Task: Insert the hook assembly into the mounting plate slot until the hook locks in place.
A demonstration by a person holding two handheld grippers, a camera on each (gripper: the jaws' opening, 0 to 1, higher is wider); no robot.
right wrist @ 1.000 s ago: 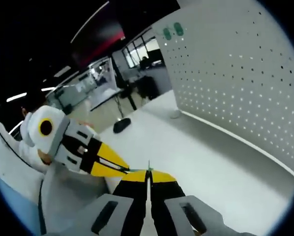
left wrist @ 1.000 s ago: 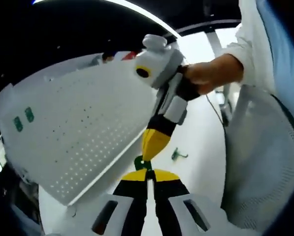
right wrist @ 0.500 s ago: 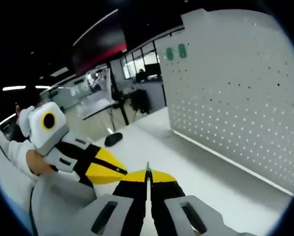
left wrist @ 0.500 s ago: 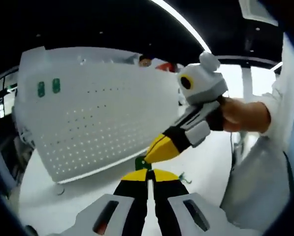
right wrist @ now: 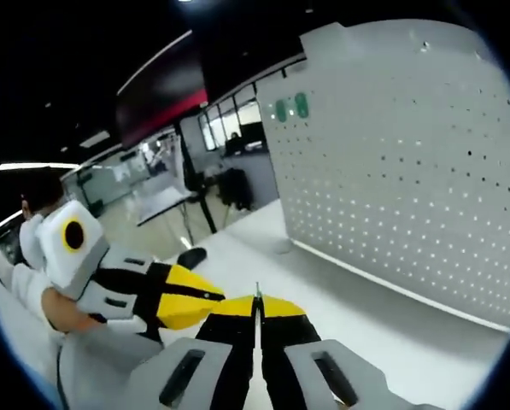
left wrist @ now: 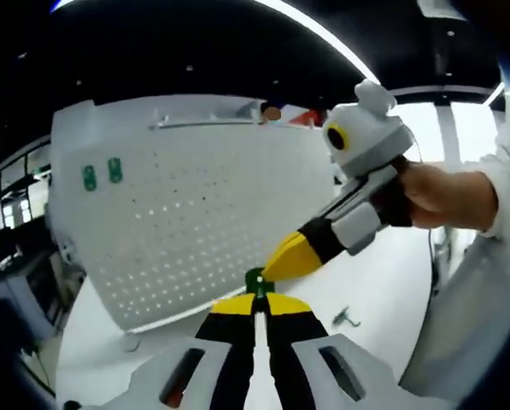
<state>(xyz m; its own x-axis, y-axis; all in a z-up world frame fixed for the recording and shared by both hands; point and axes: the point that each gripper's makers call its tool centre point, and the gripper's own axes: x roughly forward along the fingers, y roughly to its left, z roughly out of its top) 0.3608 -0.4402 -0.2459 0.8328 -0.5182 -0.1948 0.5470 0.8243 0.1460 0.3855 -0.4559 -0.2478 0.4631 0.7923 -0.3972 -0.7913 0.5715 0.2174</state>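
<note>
Left gripper view: the left gripper (left wrist: 255, 301), jaws closed, is pinching a green hook (left wrist: 255, 280) while the right gripper (left wrist: 299, 254), jaws also closed, is steadying it toward the perforated plate (left wrist: 195, 222) standing on the desk (left wrist: 383, 282).

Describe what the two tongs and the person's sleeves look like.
Both tongs have black jaws with yellow tips on light grey bodies. The left tongs show a red mark in one body slot. The right tongs carry a grey box with a yellow-ringed lens on a black and grey handle. The sleeve is white.
</note>
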